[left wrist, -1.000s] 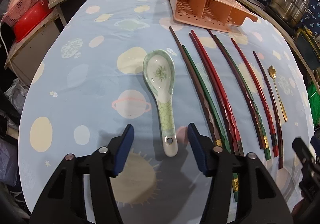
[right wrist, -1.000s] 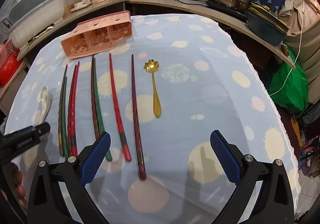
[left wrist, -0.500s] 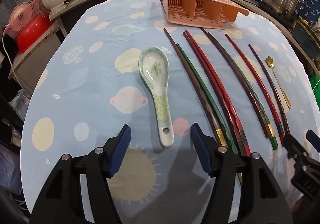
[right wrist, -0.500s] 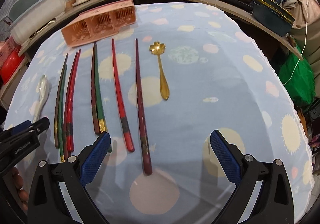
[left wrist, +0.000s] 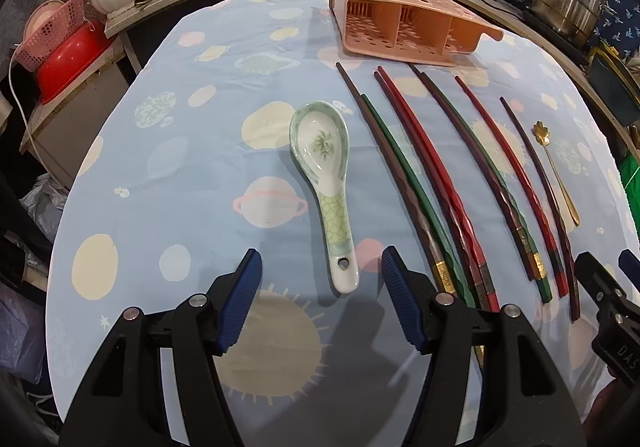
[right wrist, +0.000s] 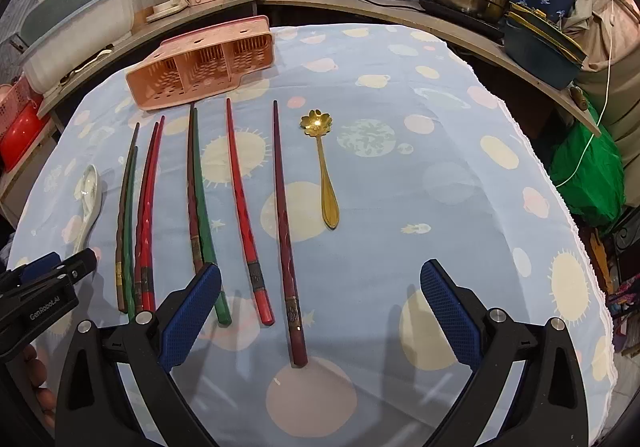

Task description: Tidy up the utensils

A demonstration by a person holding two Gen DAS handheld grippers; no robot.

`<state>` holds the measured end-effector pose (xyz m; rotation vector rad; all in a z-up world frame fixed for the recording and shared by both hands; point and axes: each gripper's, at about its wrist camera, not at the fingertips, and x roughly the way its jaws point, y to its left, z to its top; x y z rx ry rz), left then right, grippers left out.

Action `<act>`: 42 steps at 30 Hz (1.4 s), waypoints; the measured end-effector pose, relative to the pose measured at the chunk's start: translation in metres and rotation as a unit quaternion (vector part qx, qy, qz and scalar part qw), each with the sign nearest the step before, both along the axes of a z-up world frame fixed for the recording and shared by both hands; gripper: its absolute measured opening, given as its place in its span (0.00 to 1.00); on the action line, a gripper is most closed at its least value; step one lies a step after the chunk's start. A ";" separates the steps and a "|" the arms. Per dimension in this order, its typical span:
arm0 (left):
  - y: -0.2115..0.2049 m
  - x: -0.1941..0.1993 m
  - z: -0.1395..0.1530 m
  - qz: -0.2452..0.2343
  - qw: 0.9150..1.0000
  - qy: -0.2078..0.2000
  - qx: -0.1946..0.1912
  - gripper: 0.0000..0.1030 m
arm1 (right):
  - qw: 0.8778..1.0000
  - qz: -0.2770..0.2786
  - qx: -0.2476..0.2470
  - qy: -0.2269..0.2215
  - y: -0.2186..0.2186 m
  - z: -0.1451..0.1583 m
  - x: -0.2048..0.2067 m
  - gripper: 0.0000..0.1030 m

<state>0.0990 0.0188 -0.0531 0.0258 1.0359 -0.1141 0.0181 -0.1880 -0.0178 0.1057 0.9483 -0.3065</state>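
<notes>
The left gripper point(left wrist: 321, 297) hangs over the near edge of the table point(left wrist: 192, 175), fingers spread wide and holding nothing. Between them lies the handle end of the ceramic spoon point(left wrist: 325, 183); I can't tell whether either pad touches it. The spoon runs lengthwise from the near edge toward the far edge, bowl pointing away, face up.

Just to its right the chopsticks point(right wrist: 240, 203) lie in a row, red, green and dark brown, all roughly parallel, thin tips toward the far edge and thick decorated ends toward the near one. Beyond their tips the pink utensil holder point(right wrist: 204, 61) lies on its side near the far edge, its compartments opening toward the sticks.

The right gripper point(right wrist: 320, 311) is also gaping and empty, above the near edge, with the darkest chopstick's thick end between its fingers. The gold spoon point(right wrist: 322, 163) lies right of the row, flower-shaped bowl pointing away.
</notes>
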 end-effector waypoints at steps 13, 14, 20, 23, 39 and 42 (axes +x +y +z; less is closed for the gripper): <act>0.001 -0.007 -0.006 0.005 1.000 -0.004 0.006 0.64 | 1.000 0.005 0.001 -0.003 0.002 -0.004 -0.006 0.93; 0.000 -0.008 -0.006 0.004 1.000 -0.005 0.009 0.64 | 1.000 0.007 0.002 -0.002 0.003 -0.005 -0.006 0.93; -0.002 -0.007 -0.004 0.002 1.000 -0.008 0.011 0.64 | 1.000 0.008 0.000 -0.001 0.005 -0.006 -0.006 0.93; -0.001 -0.002 0.002 0.004 1.000 -0.014 0.011 0.64 | 1.000 0.003 0.000 -0.009 0.001 0.001 -0.004 0.93; -0.002 0.019 0.011 0.004 1.000 -0.015 0.001 0.64 | 1.000 0.005 0.001 -0.016 -0.008 0.004 0.017 0.93; -0.002 0.010 0.001 0.000 1.000 -0.006 0.005 0.64 | 1.000 0.001 0.006 -0.002 -0.009 -0.008 0.009 0.93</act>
